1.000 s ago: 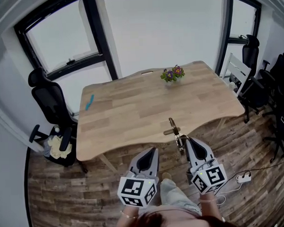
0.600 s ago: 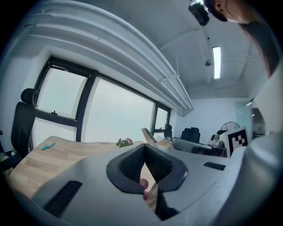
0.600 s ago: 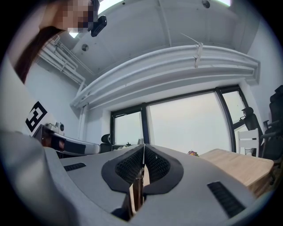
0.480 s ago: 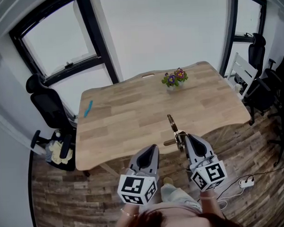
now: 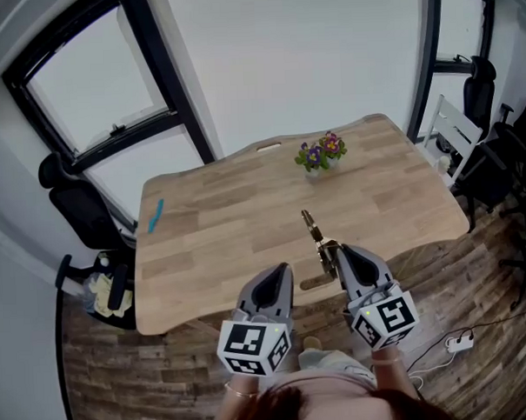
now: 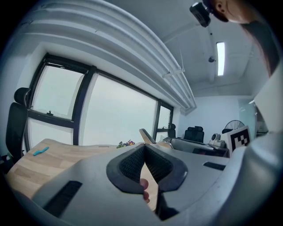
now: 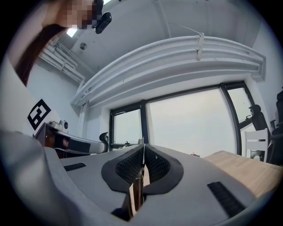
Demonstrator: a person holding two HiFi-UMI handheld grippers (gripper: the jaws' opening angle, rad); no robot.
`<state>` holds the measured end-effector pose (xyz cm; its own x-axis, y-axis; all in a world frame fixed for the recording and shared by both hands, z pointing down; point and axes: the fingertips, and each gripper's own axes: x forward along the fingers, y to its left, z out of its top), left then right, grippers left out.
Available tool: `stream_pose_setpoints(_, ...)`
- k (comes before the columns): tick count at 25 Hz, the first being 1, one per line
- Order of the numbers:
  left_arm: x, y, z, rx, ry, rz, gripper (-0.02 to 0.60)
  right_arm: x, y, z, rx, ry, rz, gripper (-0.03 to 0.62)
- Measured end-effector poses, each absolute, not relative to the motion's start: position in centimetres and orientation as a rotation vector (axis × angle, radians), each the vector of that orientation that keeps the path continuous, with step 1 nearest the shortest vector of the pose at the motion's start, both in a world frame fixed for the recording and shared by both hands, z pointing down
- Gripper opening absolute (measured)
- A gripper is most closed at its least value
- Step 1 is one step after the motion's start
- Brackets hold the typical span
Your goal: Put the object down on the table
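Note:
My right gripper (image 5: pixel 337 257) is shut on a slim wood-and-brass object (image 5: pixel 314 236) that sticks out ahead of it over the near part of the wooden table (image 5: pixel 211 224). In the right gripper view the pads (image 7: pixel 152 165) pinch a thin flat wooden strip (image 7: pixel 138 190). My left gripper (image 5: pixel 279 275) hangs beside it at the table's near edge, shut with nothing in it. In the left gripper view its jaws (image 6: pixel 144 149) meet at the tips, and the object's tan tip (image 6: pixel 146 135) shows just beyond them.
A small pot of flowers (image 5: pixel 320 152) stands at the table's far side, and a blue item (image 5: pixel 154 214) lies near its left edge. Black office chairs stand at the left (image 5: pixel 76 213) and right (image 5: pixel 495 151). A power strip (image 5: pixel 460 342) lies on the floor.
Both grippers have come forward together from over the floor to the table's near edge, and the held object now hangs above the tabletop. Neither grip has changed.

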<state>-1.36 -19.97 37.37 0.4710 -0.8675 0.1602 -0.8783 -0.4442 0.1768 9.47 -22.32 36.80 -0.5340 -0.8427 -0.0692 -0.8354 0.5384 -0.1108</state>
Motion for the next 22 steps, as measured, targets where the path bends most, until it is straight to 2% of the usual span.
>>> stream_pose_setpoints(13, -1.8, -25.2, 38.8, 2.413, -1.580, 0.074, 0.000, 8.3, -27.4, 38.9, -1.383, 2.811, -0.034, 0.006)
stream_pose_setpoints(22, -4.7, -27.8, 39.6, 2.396, -1.586, 0.099, 0.000, 6.8, -29.5, 41.2, -1.457, 2.854, -0.032, 0.006)
